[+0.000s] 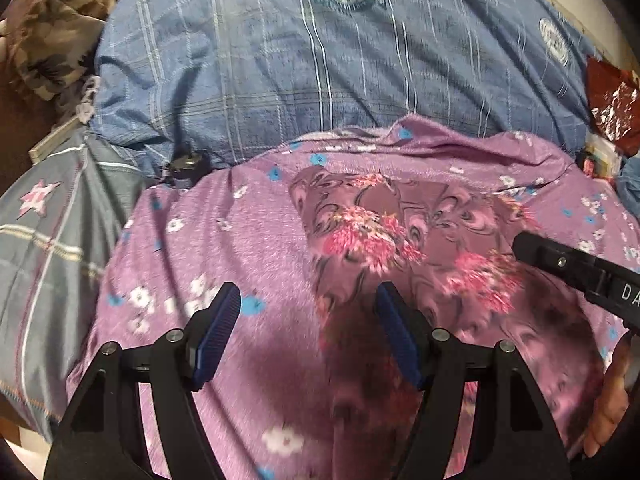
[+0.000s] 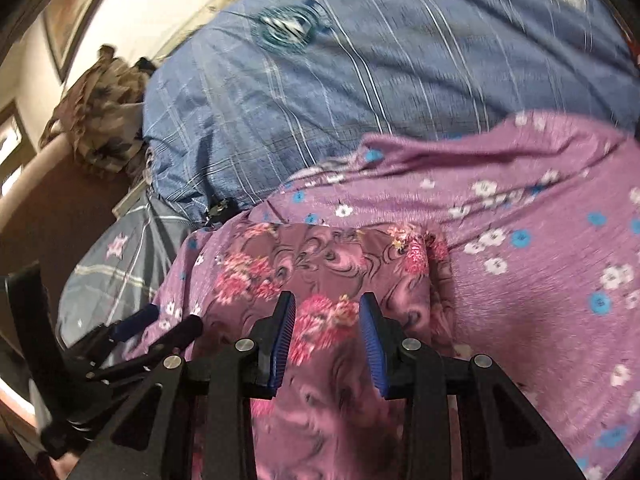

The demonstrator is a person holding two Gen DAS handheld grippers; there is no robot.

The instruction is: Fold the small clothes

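A small mauve garment with pink flower clusters [image 1: 400, 232] lies folded on a lilac blanket with white and blue flowers [image 1: 208, 248]. My left gripper [image 1: 308, 300] is open, just above the garment's left edge, holding nothing. My right gripper [image 2: 328, 312] is open over the near part of the garment [image 2: 328, 264], with cloth showing between the jaws and no grip. The right gripper's body shows at the right edge of the left wrist view [image 1: 576, 272]. The left gripper shows at the lower left of the right wrist view [image 2: 160, 324].
A big blue checked pillow [image 1: 320, 64] lies behind the blanket. A grey star-print sheet [image 1: 48, 220] is at the left. A brown patterned cloth heap [image 1: 52, 28] sits at the far left. Red foil packets [image 1: 612, 100] are at the right. A small dark object [image 1: 186, 166] lies by the pillow.
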